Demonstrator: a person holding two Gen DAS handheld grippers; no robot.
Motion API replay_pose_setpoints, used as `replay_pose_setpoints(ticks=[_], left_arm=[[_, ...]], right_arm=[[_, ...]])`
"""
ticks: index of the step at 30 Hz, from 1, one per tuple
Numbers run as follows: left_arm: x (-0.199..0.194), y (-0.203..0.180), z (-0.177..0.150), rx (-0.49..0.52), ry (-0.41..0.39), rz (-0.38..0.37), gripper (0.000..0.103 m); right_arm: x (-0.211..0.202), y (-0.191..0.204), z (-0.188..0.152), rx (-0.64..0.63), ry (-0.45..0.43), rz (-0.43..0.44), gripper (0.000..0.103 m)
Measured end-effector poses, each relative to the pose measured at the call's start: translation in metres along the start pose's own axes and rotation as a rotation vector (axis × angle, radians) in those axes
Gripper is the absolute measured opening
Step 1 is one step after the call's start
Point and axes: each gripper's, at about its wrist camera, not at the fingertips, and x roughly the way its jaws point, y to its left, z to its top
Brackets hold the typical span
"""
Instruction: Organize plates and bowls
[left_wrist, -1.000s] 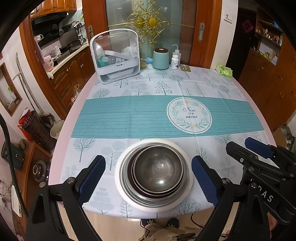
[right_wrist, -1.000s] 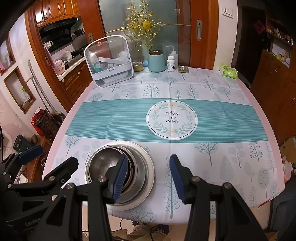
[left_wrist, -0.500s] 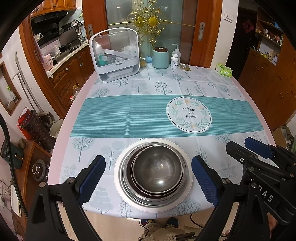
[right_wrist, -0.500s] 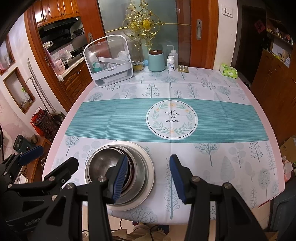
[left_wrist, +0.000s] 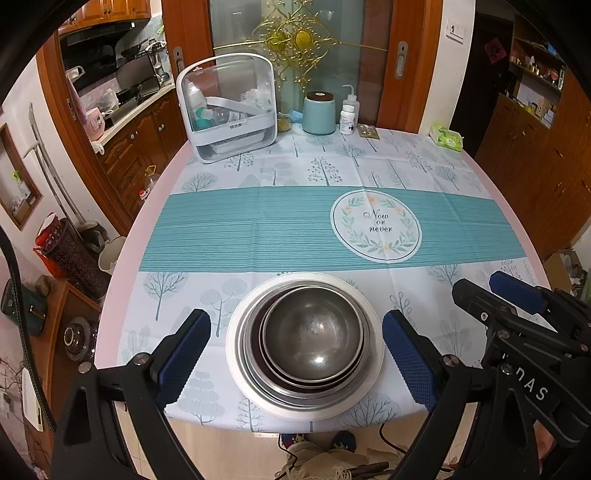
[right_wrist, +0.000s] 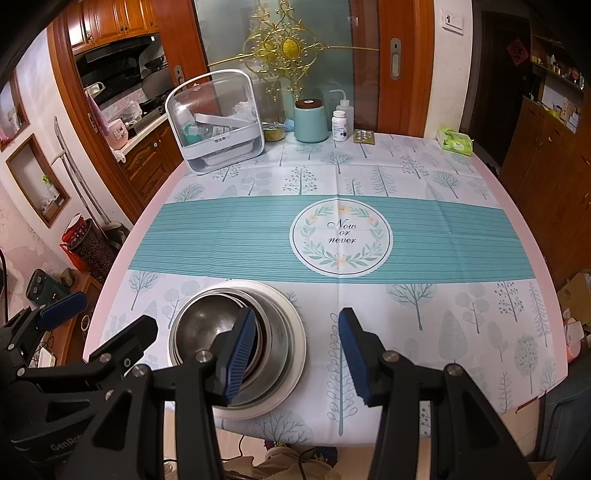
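Holding the left gripper (left_wrist: 295, 354) with jaws wide open, one blue pad on each side of the stacked metal bowls (left_wrist: 312, 328) and not touching them. Sitting nested on the white plate (left_wrist: 236, 354), near the front edge of the worktop (left_wrist: 229, 214). Keeping the right gripper (right_wrist: 295, 350) just beside the stack, jaws also open and gripping nothing.
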Motion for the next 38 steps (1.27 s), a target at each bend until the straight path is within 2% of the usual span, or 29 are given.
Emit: replay_pose_setpoints(ticks=[38], left_arm=[[-0.003,-0.002,-0.013,0.005,0.018,-0.013,0.093]], right_arm=[[0.001,-0.002,0.001,0.002,0.006,0.002,0.048]])
